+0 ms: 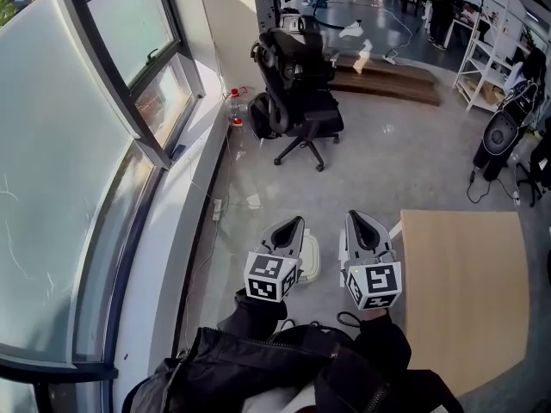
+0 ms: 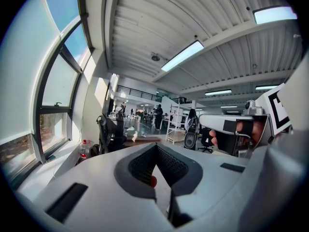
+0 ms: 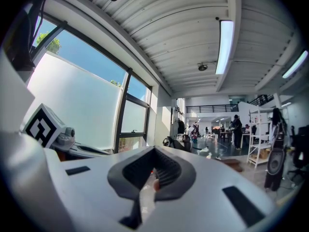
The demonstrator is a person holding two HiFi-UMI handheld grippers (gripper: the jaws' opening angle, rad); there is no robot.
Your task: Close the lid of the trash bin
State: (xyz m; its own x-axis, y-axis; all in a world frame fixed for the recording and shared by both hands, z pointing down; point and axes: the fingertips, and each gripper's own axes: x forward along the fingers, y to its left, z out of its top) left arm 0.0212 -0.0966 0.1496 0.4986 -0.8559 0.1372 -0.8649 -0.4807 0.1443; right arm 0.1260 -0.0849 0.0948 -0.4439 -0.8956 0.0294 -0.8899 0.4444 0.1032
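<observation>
Both grippers are held side by side low in the head view, pointing away from me over the grey floor. My left gripper point(image 1: 296, 223) has its jaws meeting at the tips, with nothing between them. My right gripper point(image 1: 353, 217) looks the same, jaws together and empty. A white rounded object point(image 1: 311, 259) lies on the floor between them, mostly hidden by the left gripper; I cannot tell whether it is the bin. The left gripper view point(image 2: 155, 147) and right gripper view point(image 3: 154, 150) look up at the ceiling and the far room, and show no bin.
A black office chair point(image 1: 297, 93) stands ahead. A light wooden table point(image 1: 465, 291) is close on the right. Tall windows point(image 1: 77, 144) run along the left wall, with a power strip point(image 1: 217, 209) on the floor beside them. A speaker point(image 1: 499, 140) and a white shelf point(image 1: 491, 50) stand far right.
</observation>
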